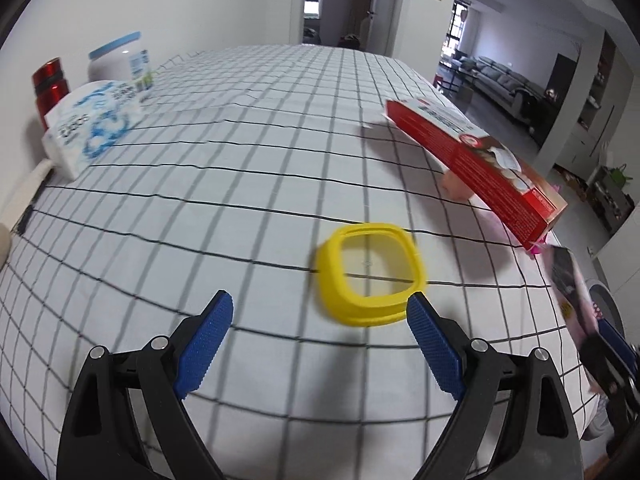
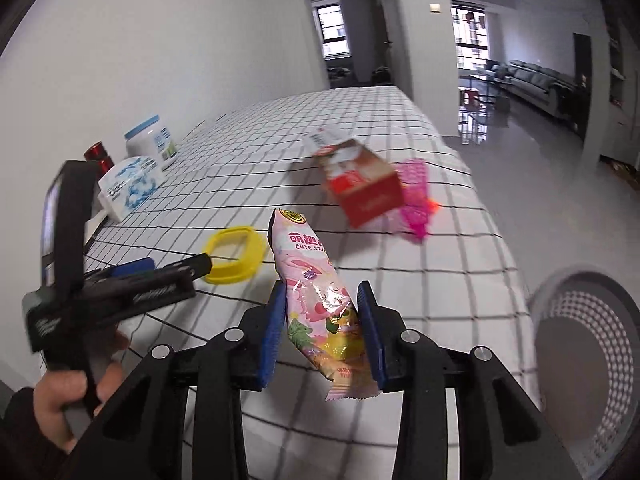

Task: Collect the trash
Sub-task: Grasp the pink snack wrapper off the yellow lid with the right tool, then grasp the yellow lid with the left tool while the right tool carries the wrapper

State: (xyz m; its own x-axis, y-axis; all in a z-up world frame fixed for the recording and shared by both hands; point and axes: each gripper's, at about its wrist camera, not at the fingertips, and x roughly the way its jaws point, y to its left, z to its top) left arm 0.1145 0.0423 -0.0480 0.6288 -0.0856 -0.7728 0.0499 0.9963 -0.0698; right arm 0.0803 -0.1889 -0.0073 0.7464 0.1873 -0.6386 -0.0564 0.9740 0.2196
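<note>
The snack wrapper (image 2: 320, 300) is held above the checked tablecloth (image 2: 432, 276) between the blue pads of the right gripper (image 2: 322, 300), its long axis running away from the camera, the top end with the round gold emblem tilted up and slightly left, the crimped bottom edge hanging toward the camera past the pads; it is a long, narrow pink foil pack, glossy and crinkled, printed with cartoon figures and yellow-green patches low down; the right gripper's jaws stand narrow, clamped on the pack's lower half; the left gripper (image 1: 320, 300) hovers with jaws wide and nothing between them, its right pad tip just before the near rim of a yellow square ring (image 1: 372, 274) lying flat on the cloth; a red carton (image 1: 476, 164) lies farther off near the table's right edge; a grey perforated basket (image 2: 588, 360) sits beside the table at the right.
</note>
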